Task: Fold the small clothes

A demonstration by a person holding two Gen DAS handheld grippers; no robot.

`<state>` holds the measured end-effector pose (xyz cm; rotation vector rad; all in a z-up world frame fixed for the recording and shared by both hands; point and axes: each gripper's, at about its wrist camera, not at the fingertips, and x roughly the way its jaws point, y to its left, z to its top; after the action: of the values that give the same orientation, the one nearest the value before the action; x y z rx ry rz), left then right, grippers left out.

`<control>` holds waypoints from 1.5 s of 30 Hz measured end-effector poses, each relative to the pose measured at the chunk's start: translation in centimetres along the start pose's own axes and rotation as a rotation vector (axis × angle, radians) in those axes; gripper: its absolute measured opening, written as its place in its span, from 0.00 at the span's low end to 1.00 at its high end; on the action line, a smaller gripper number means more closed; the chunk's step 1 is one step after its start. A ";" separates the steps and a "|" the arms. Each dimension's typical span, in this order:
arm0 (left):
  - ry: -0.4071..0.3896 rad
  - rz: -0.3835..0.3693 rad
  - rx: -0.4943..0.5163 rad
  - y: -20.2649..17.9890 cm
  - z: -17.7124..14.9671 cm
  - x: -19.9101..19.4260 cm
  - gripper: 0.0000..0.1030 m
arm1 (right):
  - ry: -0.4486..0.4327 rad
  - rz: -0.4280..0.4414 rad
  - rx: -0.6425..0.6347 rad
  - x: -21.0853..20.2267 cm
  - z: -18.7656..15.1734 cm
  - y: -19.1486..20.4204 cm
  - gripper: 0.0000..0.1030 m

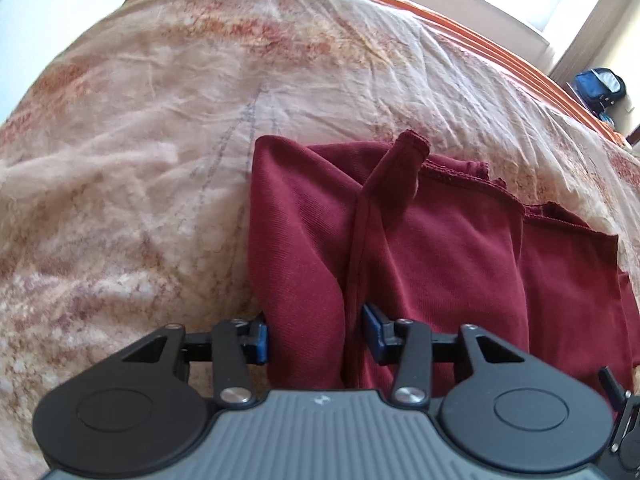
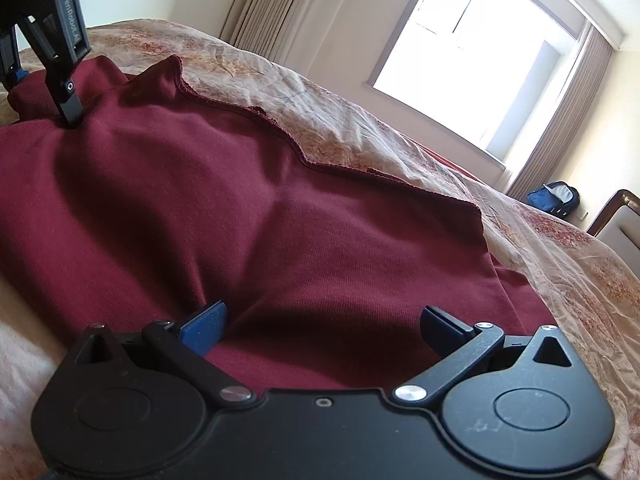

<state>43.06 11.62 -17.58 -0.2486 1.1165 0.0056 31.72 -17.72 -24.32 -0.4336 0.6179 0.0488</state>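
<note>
A dark red garment [image 1: 460, 248] lies folded on the bed, its hemmed edges toward the far side; it also fills the right wrist view [image 2: 248, 208]. My left gripper [image 1: 314, 334] is open, its blue-padded fingers either side of a raised fold at the garment's left near edge. It shows from outside in the right wrist view [image 2: 44, 100], pressing down on the cloth's far left corner. My right gripper [image 2: 324, 328] is open wide, low over the garment's near edge, with cloth between its fingers.
The bed carries a crumpled cream and rust patterned cover [image 1: 140, 140]. A window [image 2: 480, 60] with curtains is beyond the bed. A blue bag [image 2: 554, 196] sits on the floor and a chair [image 2: 616, 220] stands at the right.
</note>
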 end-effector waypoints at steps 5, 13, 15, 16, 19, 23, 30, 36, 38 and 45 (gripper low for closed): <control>0.010 -0.044 -0.020 0.3 0.0 -0.1 0.26 | 0.003 0.004 0.006 0.1 -0.1 0.0 1.00; 0.009 -0.050 -0.060 -0.3 0.2 -1.2 0.21 | 0.010 0.012 0.012 0.1 0.0 -0.2 1.00; 0.003 -0.052 -0.054 -0.6 0.2 -1.7 0.20 | 0.013 0.017 0.017 0.1 0.0 -0.3 1.00; 0.000 -0.050 -0.048 -0.8 0.2 -2.0 0.20 | 0.016 0.020 0.019 0.2 0.1 -0.4 1.00; -0.020 -0.054 -0.032 -1.8 0.2 -3.0 0.19 | 0.037 0.037 0.021 0.3 0.5 -0.7 1.00; -0.056 -0.066 -0.003 -3.5 0.1 -4.9 0.18 | 0.078 0.069 -0.011 0.4 1.5 -1.1 1.00; -0.103 -0.085 0.035 -7.3 0.3 -7.2 0.18 | 0.094 0.138 -0.098 -0.1 2.9 -2.1 1.00; -0.127 -0.118 0.069 -11.2 0.4 -8.9 0.17 | 0.025 0.164 -0.121 -2.8 2.4 -5.0 1.00; -0.134 -0.141 0.081 -13.1 0.5 -9.5 0.17 | 0.010 0.174 -0.127 -3.9 1.8 -6.3 1.00; -0.110 -0.237 0.138 -23.1 0.6 -8.7 0.17 | 0.022 0.188 -0.155 -7.4 -1.8 -11.7 1.00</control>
<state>42.72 -9.65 -5.14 -0.2527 0.9678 -0.2649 26.72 -28.47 -16.95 -0.5257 0.6775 0.2733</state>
